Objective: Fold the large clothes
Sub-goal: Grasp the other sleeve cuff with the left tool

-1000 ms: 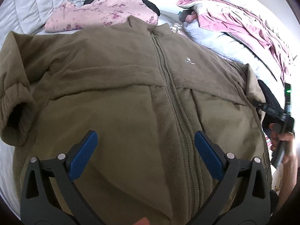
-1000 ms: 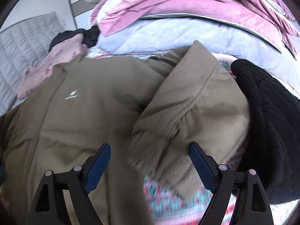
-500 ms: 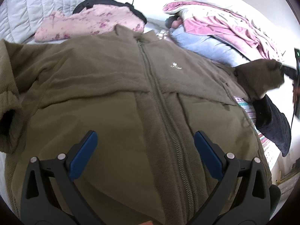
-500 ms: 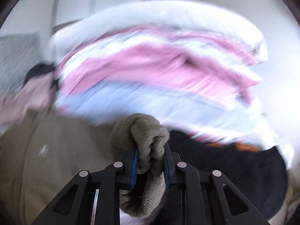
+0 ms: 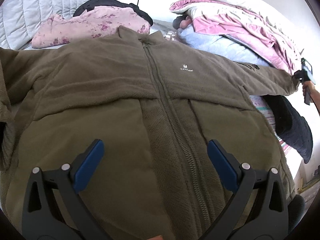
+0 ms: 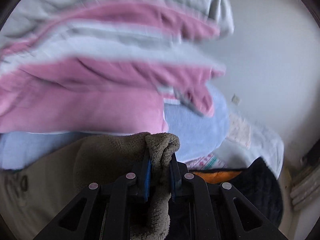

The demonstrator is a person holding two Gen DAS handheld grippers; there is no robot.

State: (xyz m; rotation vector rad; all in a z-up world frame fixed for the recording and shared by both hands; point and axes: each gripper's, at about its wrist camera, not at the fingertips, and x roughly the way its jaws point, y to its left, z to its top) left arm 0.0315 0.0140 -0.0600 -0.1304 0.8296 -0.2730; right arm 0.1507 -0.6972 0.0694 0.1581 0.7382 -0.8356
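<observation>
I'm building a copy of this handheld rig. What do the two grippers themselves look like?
Both match: the left gripper and right gripper each have two black, open-framed triangular arms with round silver pivot pins, and jaws lined with flat blue pads. In the left wrist view, the right unit's far end carries a small lit screen. No cables or sleeves are visible.

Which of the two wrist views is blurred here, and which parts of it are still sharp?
Left wrist view: sharp throughout, the olive jacket crisp, with fisheye bending at the edges. Right wrist view: the pink and blue bedding is smeared by motion blur; only the right gripper and the sleeve cuff clamped in it stay sharp.
</observation>
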